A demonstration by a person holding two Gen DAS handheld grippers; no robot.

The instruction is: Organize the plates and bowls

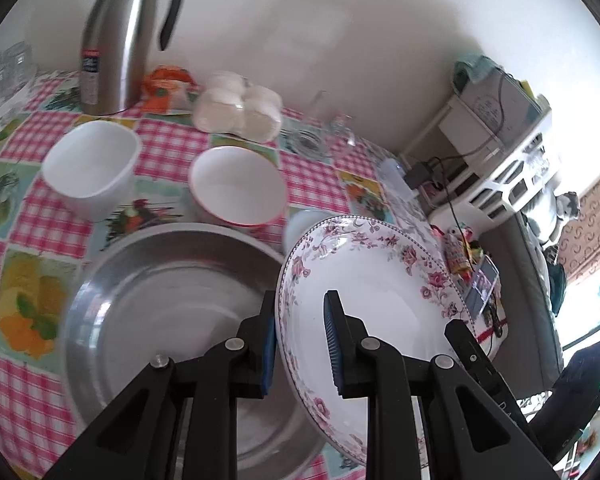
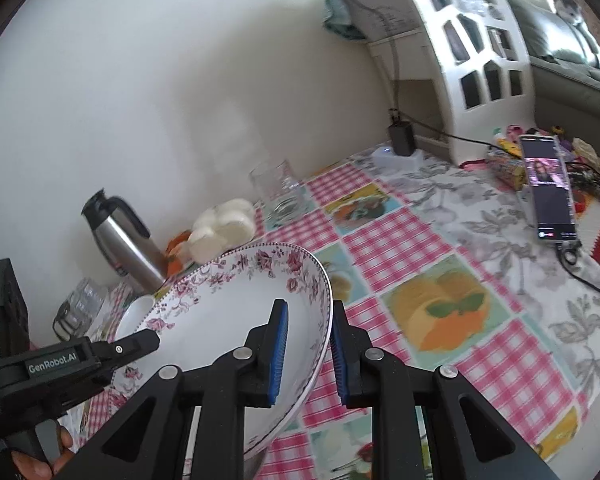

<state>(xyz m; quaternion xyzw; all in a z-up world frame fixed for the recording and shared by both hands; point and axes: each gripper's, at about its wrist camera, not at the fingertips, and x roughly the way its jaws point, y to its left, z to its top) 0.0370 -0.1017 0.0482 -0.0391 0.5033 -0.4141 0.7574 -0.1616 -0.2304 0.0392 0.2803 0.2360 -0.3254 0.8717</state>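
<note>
A floral-rimmed white plate (image 1: 372, 276) is held tilted above the table by both grippers. My left gripper (image 1: 300, 328) is shut on its left rim, and my right gripper (image 2: 308, 340) is shut on its right rim (image 2: 260, 300). A large steel basin (image 1: 168, 312) lies under the plate's left side. Behind it stand a white bowl with a red rim (image 1: 236, 184) and a plain white bowl (image 1: 90, 162). The left gripper's body (image 2: 60, 364) shows in the right wrist view.
A steel thermos (image 1: 116, 40), a bag of white buns (image 1: 236, 106) and glasses (image 2: 278, 192) stand along the wall. A phone (image 2: 550, 184), cables and a white rack (image 2: 472, 40) are at the table's right end. The checked tablecloth (image 2: 440, 308) lies right of the plate.
</note>
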